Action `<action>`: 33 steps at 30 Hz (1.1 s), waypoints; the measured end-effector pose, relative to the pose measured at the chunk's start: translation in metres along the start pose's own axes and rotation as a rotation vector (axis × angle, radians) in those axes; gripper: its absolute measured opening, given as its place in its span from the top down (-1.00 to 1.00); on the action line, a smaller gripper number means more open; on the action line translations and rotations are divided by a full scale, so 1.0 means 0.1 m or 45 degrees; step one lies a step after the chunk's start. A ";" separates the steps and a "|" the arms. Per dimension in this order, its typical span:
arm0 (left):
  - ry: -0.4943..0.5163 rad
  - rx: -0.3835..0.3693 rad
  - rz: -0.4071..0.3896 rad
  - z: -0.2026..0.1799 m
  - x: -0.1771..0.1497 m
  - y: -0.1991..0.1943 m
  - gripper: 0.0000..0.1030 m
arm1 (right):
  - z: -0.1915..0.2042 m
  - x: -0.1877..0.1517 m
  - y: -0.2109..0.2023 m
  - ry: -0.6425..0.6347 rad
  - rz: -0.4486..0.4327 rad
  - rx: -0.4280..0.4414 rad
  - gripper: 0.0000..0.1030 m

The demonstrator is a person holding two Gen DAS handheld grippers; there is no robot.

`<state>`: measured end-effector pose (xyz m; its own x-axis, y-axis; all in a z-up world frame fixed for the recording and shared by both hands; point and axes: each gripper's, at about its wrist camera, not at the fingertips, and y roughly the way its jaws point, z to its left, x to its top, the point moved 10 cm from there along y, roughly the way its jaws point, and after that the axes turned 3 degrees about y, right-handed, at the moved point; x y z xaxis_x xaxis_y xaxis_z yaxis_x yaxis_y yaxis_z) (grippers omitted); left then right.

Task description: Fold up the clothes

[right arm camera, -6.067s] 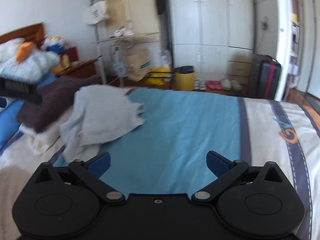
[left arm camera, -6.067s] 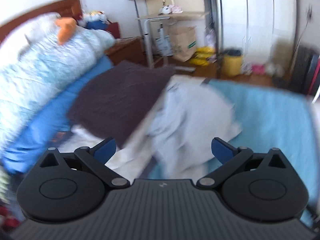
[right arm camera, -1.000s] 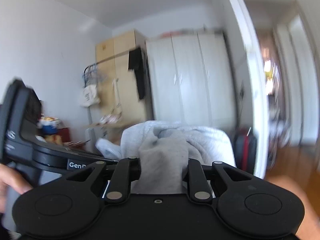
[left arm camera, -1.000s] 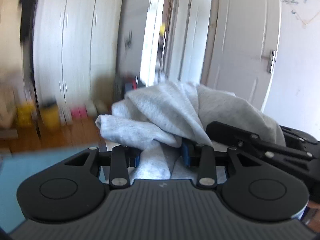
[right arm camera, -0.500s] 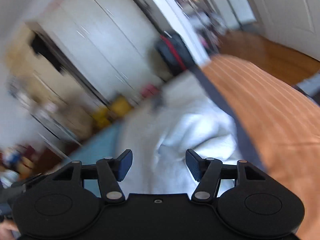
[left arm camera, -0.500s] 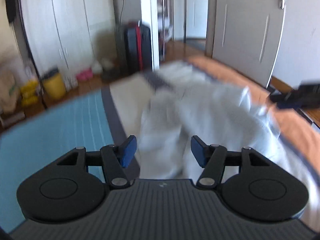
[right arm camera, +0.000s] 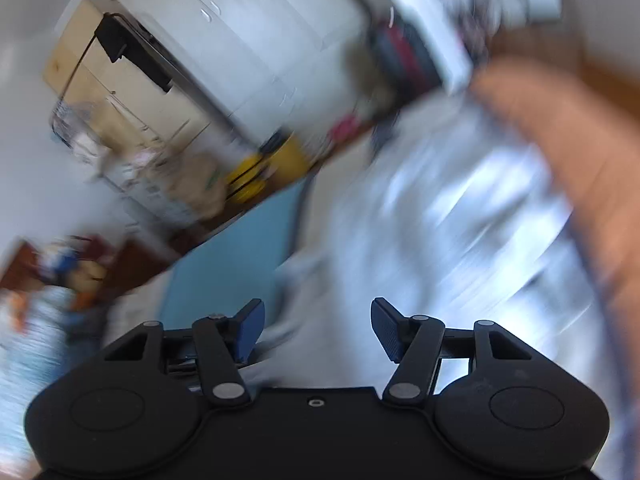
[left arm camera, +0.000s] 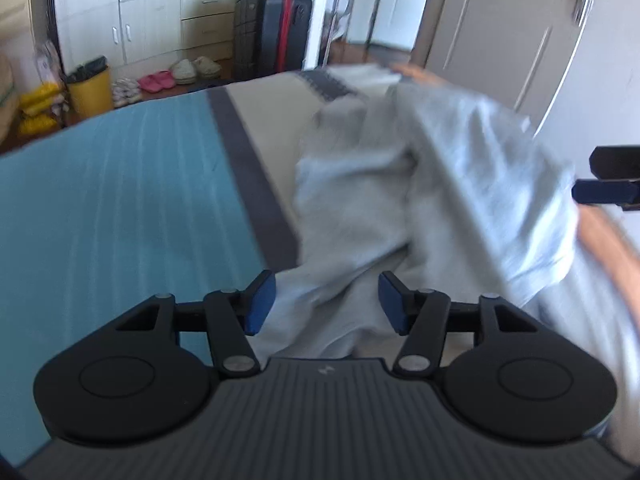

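A light grey garment (left arm camera: 420, 184) lies crumpled on the bed (left arm camera: 120, 200), over its beige and orange end. My left gripper (left arm camera: 327, 302) hovers over the garment's near edge. Its jaws are closing, with cloth lying between and under the blue pads, but the pads do not press on it. At the right edge of the left wrist view, the right gripper's fingers (left arm camera: 600, 193) reach in beside the garment. The right wrist view is tilted and blurred. There my right gripper (right arm camera: 318, 328) stands open above the grey garment (right arm camera: 460, 220), gripping nothing.
A dark stripe (left arm camera: 248, 168) divides the bed's teal panel from the beige one. Beyond the bed stand a black suitcase (left arm camera: 272, 28), a yellow bin (left arm camera: 90, 88), shoes (left arm camera: 168, 76), white wardrobes (left arm camera: 152, 8) and a door (left arm camera: 500, 32).
A second ago both grippers held the garment bunched up in the air. Both have since let go and come down, and the garment now lies on the bed. The right view has rolled.
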<state>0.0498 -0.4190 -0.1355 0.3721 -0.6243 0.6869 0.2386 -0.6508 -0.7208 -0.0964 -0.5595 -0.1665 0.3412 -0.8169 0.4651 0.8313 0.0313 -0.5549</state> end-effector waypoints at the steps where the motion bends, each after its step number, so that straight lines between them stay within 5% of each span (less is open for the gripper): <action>1: 0.016 0.009 0.005 0.01 -0.03 0.01 -0.06 | 0.03 -0.11 0.17 0.007 0.068 0.001 -0.26; 6: -0.099 -0.045 0.008 0.17 -0.18 -0.08 -0.06 | 0.02 -0.32 0.70 -0.262 0.100 -0.254 -0.26; 10: -0.159 -0.040 -0.008 0.28 -0.21 -0.05 -0.07 | 0.10 -0.40 0.82 -0.165 0.115 -0.141 -0.26; 14: -0.149 -0.136 0.033 0.19 -0.26 0.05 -0.08 | 0.34 -0.64 0.81 -0.195 0.209 0.011 -0.26; 16: -0.103 -0.099 0.042 0.17 -0.27 0.08 -0.05 | 0.38 -0.70 0.84 -0.238 0.217 -0.018 -0.25; 22: -0.100 -0.060 -0.035 0.22 -0.28 0.09 0.60 | 0.31 -0.63 1.02 -0.503 0.109 -0.258 -0.25; 23: -0.076 -0.051 -0.049 0.20 -0.28 0.07 0.67 | 0.30 -0.65 1.07 -0.563 0.129 -0.278 0.09; 24: -0.043 -0.039 -0.062 0.17 -0.28 0.05 0.72 | 0.31 -0.69 1.12 -0.624 0.169 -0.286 0.71; 27: 0.064 0.007 -0.092 0.08 -0.30 -0.04 0.76 | 0.33 -0.65 1.04 -0.727 0.155 -0.360 0.86; 33: 0.286 0.149 -0.181 -0.05 -0.22 -0.21 0.83 | 0.35 0.07 0.02 -0.523 -0.197 -0.517 0.91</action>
<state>0.0316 -0.3939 -0.1354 0.1227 -0.6192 0.7756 0.3811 -0.6922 -0.6128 -0.0768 -0.5448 -0.1408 0.4388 -0.5023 0.7451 0.6782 -0.3589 -0.6413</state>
